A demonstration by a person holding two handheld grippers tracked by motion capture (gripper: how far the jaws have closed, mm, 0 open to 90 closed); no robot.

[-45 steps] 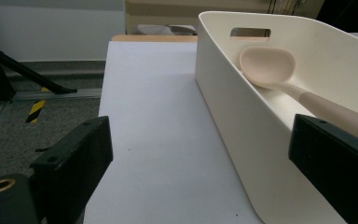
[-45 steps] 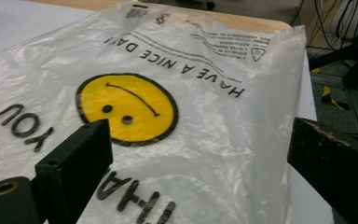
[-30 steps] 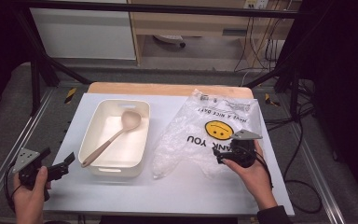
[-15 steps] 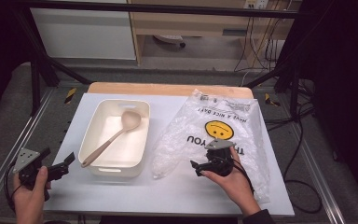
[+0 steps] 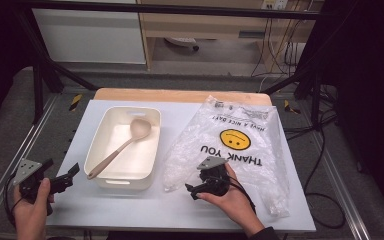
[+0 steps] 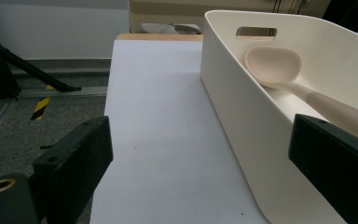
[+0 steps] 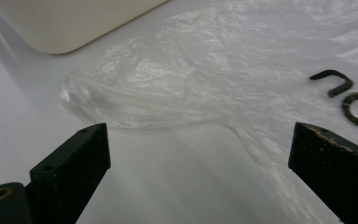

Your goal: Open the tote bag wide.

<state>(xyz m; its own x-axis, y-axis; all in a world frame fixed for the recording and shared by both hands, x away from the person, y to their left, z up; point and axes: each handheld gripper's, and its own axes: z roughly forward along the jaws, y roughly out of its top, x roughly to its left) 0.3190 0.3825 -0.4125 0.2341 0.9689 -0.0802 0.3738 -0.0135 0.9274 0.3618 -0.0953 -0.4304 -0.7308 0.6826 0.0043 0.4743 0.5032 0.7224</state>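
The right gripper (image 5: 196, 189), jaws spread wide and holding nothing, sits low over the near edge of the clear, crinkled plastic bag (image 5: 240, 150) printed with a yellow smiley face and black "THANK YOU" lettering; this bag lies flat on the right half of the white tabletop (image 5: 180, 210), and in the right gripper view its rumpled near corner (image 7: 135, 93) lies just ahead of the jaws. The left gripper (image 5: 67, 176), jaws likewise wide apart and empty, is held at the near left corner of the tabletop, just beside the cream rectangular plastic tub (image 5: 111, 176), within which a beige long-handled spoon (image 5: 130, 139) rests diagonally.
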